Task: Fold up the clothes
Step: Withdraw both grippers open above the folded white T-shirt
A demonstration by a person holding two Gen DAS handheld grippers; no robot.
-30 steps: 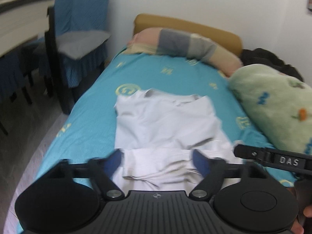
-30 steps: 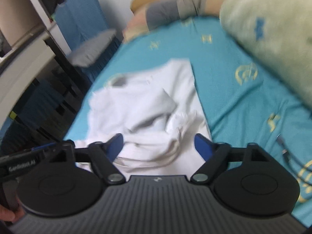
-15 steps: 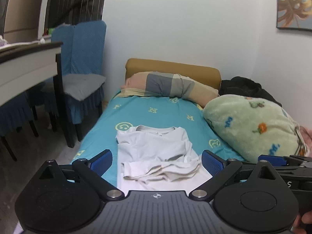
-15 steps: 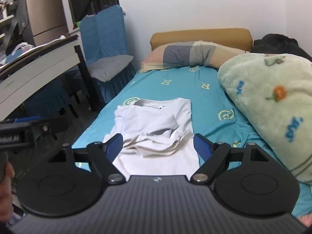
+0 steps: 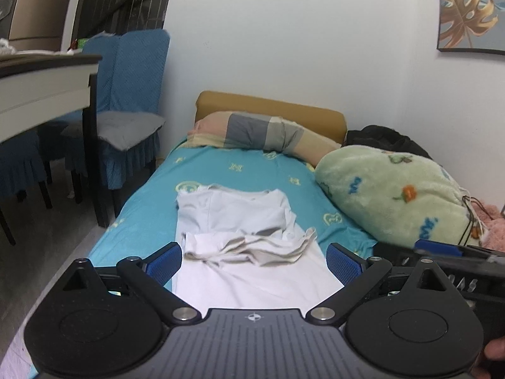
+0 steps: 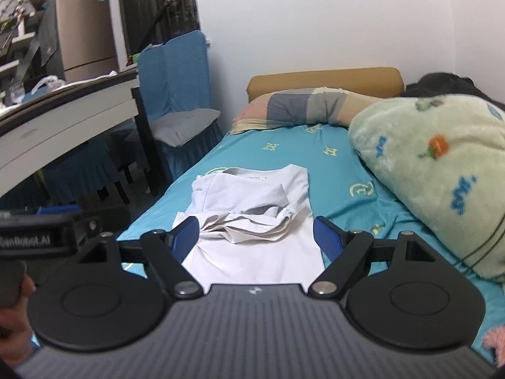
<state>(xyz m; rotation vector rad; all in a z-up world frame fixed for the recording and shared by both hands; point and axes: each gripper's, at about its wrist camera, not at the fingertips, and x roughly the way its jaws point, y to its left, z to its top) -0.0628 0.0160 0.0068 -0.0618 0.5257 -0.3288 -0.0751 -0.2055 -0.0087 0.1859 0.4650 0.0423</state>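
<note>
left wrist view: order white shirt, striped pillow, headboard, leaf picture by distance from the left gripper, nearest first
From the left gripper:
1. white shirt, straight ahead on the bed, just past the open fingers
2. striped pillow, at the bed's head
3. headboard, right behind the pillow
4. leaf picture, upper right wall

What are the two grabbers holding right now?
Nothing. The left gripper and right gripper are both open, and the white shirt lies loose on the bed.

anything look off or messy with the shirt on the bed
Yes. The white shirt lies along the bed, but a crumpled band of fabric is bunched across its middle, so the fold looks uneven. Both grippers, left and right, are open and hold nothing.
</note>
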